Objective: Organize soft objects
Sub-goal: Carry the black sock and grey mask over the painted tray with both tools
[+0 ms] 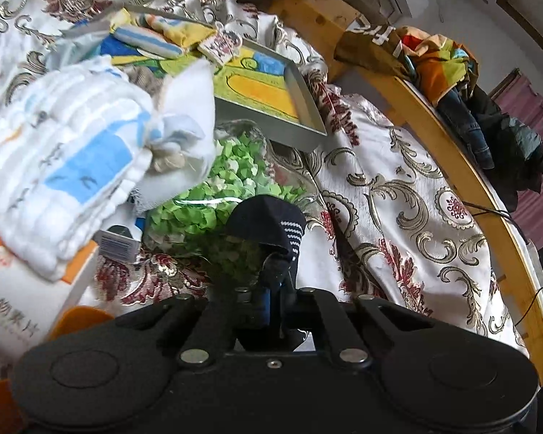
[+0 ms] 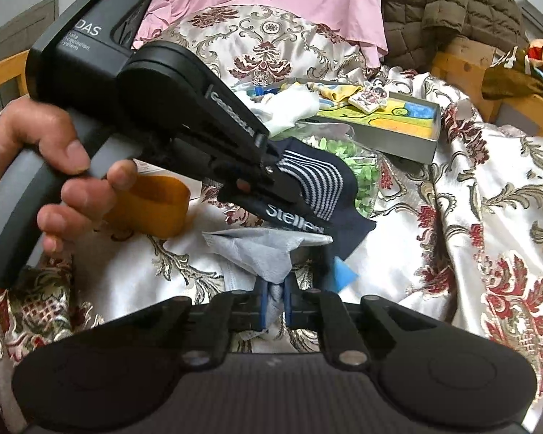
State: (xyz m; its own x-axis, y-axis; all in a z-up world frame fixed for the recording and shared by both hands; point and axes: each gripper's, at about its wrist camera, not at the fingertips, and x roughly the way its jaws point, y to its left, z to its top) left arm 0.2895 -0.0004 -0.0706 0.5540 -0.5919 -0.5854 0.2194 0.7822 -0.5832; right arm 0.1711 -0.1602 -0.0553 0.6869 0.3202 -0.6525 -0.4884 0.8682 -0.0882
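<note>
Mid-pickup: left claw (image 2: 271,181) clamped on navy striped sock (image 2: 318,184), right claw (image 2: 275,300) clamped on grey-white cloth (image 2: 260,253); next, carrying both to grey tray (image 2: 409,144).

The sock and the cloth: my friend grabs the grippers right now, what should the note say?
Left gripper: shut on the navy striped sock, lifted off the bedspread.
Right gripper: shut on a pale grey cloth.
Gray tray: holds some colourful fabric items at its far end.
Done: both pieces gripped.
Left: probably place them with the other soft things; a folded white cloth is not sorted yet.
</note>
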